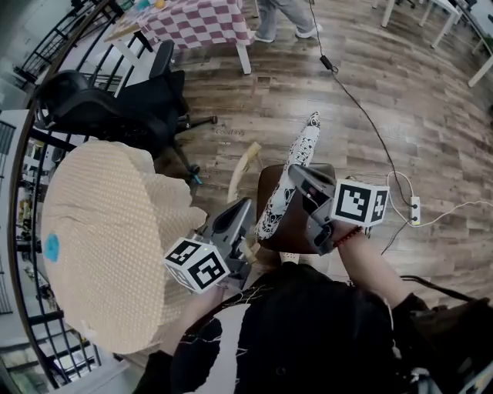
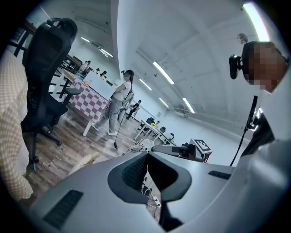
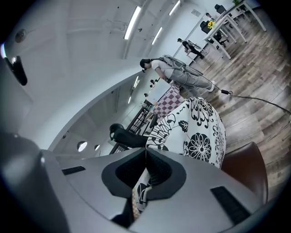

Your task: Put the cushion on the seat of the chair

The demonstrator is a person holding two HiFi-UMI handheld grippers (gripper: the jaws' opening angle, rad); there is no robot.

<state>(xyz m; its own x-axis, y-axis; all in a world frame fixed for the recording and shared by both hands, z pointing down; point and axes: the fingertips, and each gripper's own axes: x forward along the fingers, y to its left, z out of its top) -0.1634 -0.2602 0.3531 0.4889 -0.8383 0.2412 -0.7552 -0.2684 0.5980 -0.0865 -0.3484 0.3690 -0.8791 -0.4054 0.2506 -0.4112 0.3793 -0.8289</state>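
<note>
Wood floor, no containers in view. One big beige pouf at left, blue sticker on it, beside a black railing. One black office chair behind the pouf. One checkered table at top, one person standing just beside it. White tables at top right, partly cut off, count unclear.

One brown chair at centre, with a pale curved wooden piece on its left side. One black-and-white floral cushion stands on edge, tilted, over the seat. Its lower end is down at the seat; cannot tell if it rests there. It is not lying flat.

Right gripper: jaws clamped on the cushion's edge, fabric pinched between them. Left gripper: jaws together, nothing between them, just left of the chair and cushion, between them and the pouf, touching neither.

One black cable crosses the floor from the person toward the chair's right. One white power strip on the floor right of the right gripper.
</note>
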